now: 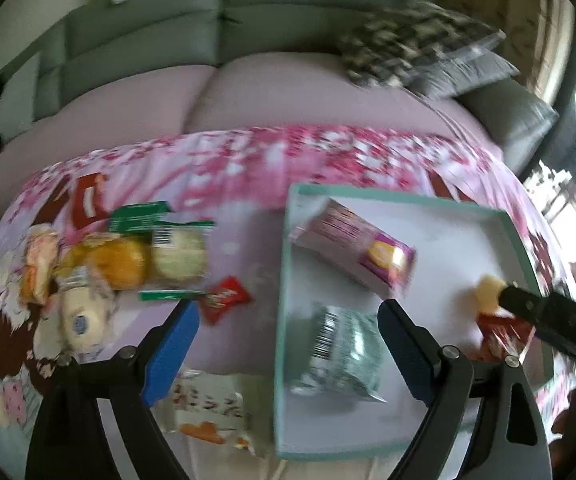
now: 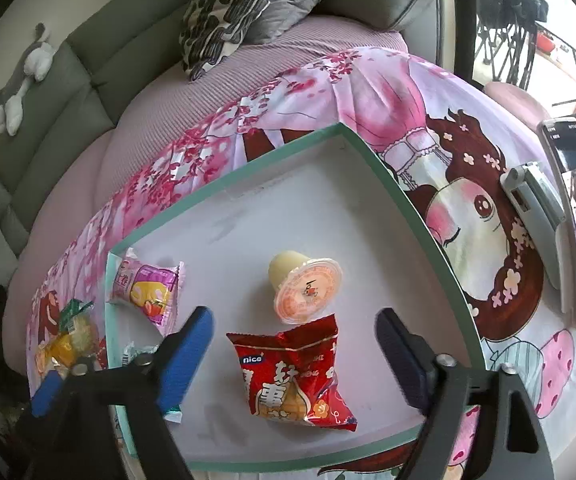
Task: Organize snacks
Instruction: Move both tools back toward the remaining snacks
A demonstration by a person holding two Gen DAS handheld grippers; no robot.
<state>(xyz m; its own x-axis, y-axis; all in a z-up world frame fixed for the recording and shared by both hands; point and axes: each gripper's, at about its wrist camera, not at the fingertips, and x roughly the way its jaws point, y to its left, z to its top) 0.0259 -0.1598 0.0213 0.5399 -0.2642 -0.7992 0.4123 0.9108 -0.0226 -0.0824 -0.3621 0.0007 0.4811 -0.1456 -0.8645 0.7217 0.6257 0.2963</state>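
**Four snacks in the tray, a pile still waiting outside**

The left claw is standing spread and empty, hovering over the near left edge of the teal-rimmed tray, just above the green-and-silver packet that is lying inside it. The right claw is also standing spread, pinching nothing, with the red snack bag lying flat on the tray floor between its fingers and not touched by either pad.

Inside the tray, a pink wrapped cake is resting at the far left, and a jelly cup is lying on its side just beyond the red bag, touching its top edge. That is making four items placed.

Left of the tray, on the pink printed cloth, a cluster is waiting: an orange bun, a pale round cake in green wrapping, a cream-coloured packet, a small red candy and a white printed packet at the near edge. By this count, roughly half the job is remaining, and the tray is offering plenty of bare floor.
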